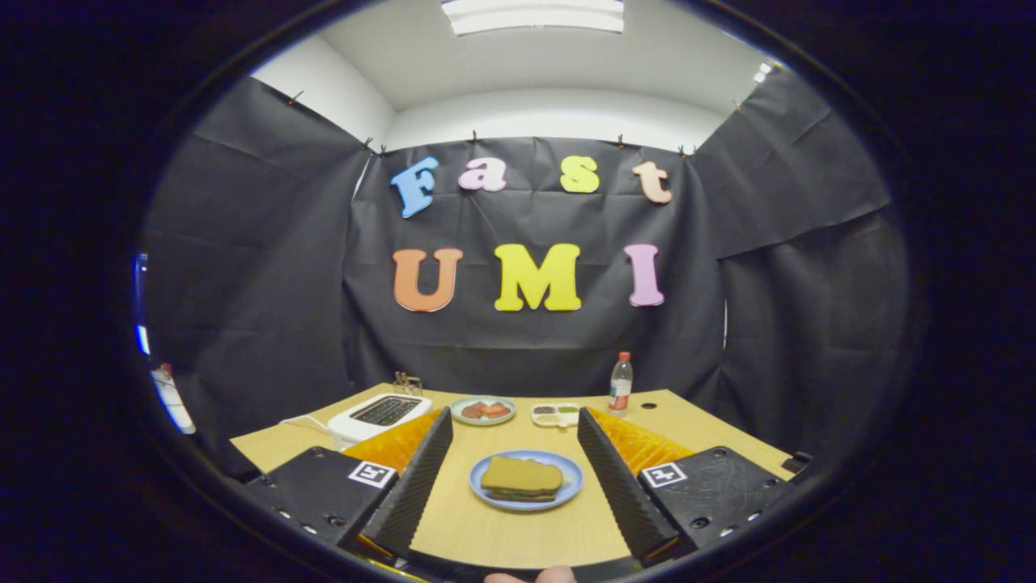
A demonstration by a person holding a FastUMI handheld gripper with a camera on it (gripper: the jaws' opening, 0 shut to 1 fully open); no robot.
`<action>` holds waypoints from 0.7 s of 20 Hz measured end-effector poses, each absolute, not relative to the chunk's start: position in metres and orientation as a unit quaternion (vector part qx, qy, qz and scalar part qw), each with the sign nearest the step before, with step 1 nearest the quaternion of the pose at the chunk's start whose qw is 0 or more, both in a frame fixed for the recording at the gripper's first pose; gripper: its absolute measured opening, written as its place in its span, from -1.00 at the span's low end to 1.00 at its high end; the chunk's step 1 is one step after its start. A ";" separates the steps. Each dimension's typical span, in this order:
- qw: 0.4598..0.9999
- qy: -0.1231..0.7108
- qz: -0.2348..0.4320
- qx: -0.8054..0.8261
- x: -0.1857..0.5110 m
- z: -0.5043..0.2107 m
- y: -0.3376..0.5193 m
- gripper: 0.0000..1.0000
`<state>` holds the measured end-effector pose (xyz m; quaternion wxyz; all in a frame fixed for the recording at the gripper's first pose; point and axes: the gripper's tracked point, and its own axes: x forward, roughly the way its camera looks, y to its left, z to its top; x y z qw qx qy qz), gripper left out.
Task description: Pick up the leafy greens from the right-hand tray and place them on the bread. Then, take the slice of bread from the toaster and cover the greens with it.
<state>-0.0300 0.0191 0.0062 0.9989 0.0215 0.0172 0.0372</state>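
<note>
- While the claw (518, 478) hangs above the tabletop (518, 526), its two fingers are spread wide apart and grip nothing.
- Between the fingers, touching neither, a blue plate (566, 486) rests on the wood with a sandwich (522, 478) on it: a slice of bread lies on top and a thin edge of leafy greens (518, 491) peeps out beneath it.
- Beyond the left finger stands a white toaster (380, 414), with a white cable (303, 423) trailing from it along the tabletop.
- Farther off, past the blue plate, sits a small round plate (483, 410) holding reddish slices of food.
- Just beside that plate, nearer the right finger, lies a white tray (555, 414) split into compartments, with something green in one of them.
- Beyond the tray, close to the black cloth wall, a plastic bottle (620, 385) with a red cap stands upright.
- Close behind the claw a fingertip (534, 576) of the person holding it shows.
</note>
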 end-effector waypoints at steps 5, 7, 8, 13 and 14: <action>1.000 0.013 0.027 0.011 -0.028 0.009 0.022 0.89; 0.999 0.019 0.033 0.013 -0.028 0.006 0.030 0.89; 0.999 0.019 0.035 0.011 -0.028 0.005 0.033 0.89; 0.999 0.008 0.031 0.016 -0.027 0.010 0.032 0.89; 0.999 0.006 0.031 0.018 -0.027 0.012 0.032 0.89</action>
